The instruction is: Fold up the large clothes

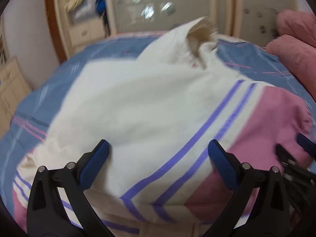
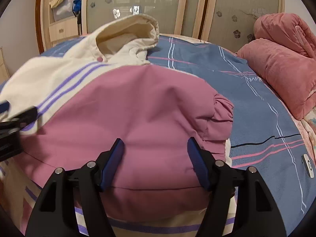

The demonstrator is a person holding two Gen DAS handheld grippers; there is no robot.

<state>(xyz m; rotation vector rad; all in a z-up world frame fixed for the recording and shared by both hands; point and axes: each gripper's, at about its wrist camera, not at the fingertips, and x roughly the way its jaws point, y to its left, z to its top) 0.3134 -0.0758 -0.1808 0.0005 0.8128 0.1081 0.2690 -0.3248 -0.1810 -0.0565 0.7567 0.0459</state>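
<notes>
A large hooded jacket (image 1: 142, 102), cream with purple stripes and pink panels, lies on the bed. Its hood (image 2: 128, 33) points to the far side. My left gripper (image 1: 158, 148) hovers open over the cream part, nothing between its blue pads. My right gripper (image 2: 156, 148) stands open over the folded pink sleeve panel (image 2: 138, 106), its pads apart from the cloth. The sleeve's gathered cuff (image 2: 222, 108) lies just right of that gripper. The other gripper shows at the right edge of the left wrist view and the left edge of the right wrist view.
The bed has a blue plaid sheet (image 2: 246, 98). Rolled pink quilts (image 2: 280, 63) lie at the far right. A small white device (image 2: 308, 165) rests on the sheet at right. Wardrobe doors (image 2: 148, 4) and open shelves stand behind the bed.
</notes>
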